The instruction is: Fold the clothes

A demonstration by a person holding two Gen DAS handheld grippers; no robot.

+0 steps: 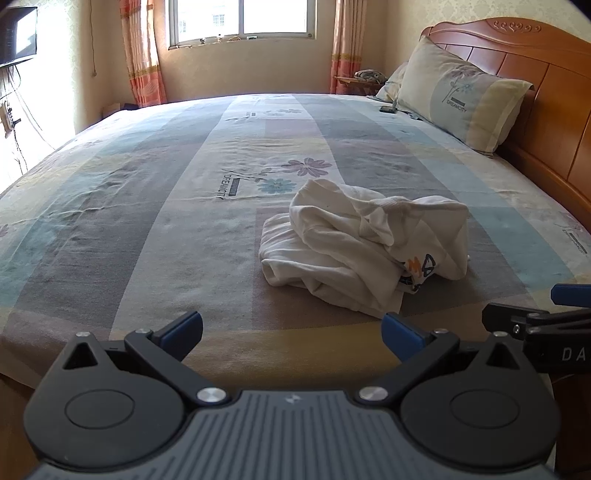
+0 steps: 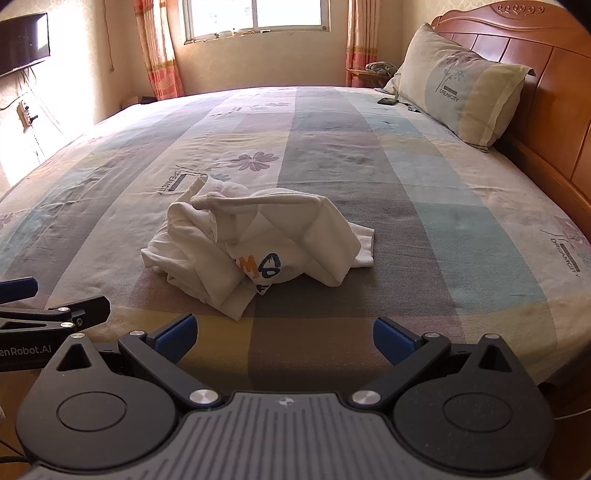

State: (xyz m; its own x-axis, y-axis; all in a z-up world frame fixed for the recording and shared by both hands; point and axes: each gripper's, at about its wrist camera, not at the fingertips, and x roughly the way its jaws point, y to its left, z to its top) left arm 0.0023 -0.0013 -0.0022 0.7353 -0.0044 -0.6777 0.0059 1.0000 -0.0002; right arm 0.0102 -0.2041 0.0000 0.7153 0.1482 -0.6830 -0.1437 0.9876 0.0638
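Observation:
A crumpled white garment [image 1: 362, 243] with an orange and blue print lies in a heap on the bed [image 1: 184, 221], near its front edge. It also shows in the right wrist view [image 2: 258, 243], on the bed [image 2: 443, 221]. My left gripper [image 1: 291, 332] is open and empty, held over the bed's front edge, short of the heap and to its left. My right gripper [image 2: 284, 336] is open and empty, just in front of the heap. Each gripper shows at the edge of the other's view: the right one [image 1: 546, 317], the left one [image 2: 48, 310].
A long patterned pillow [image 1: 461, 96] leans on the wooden headboard [image 1: 546, 74] at the right. A small dark object [image 1: 386, 109] lies near the pillow. A window with curtains [image 1: 240, 18] is on the far wall. A TV [image 1: 16, 35] hangs at the left.

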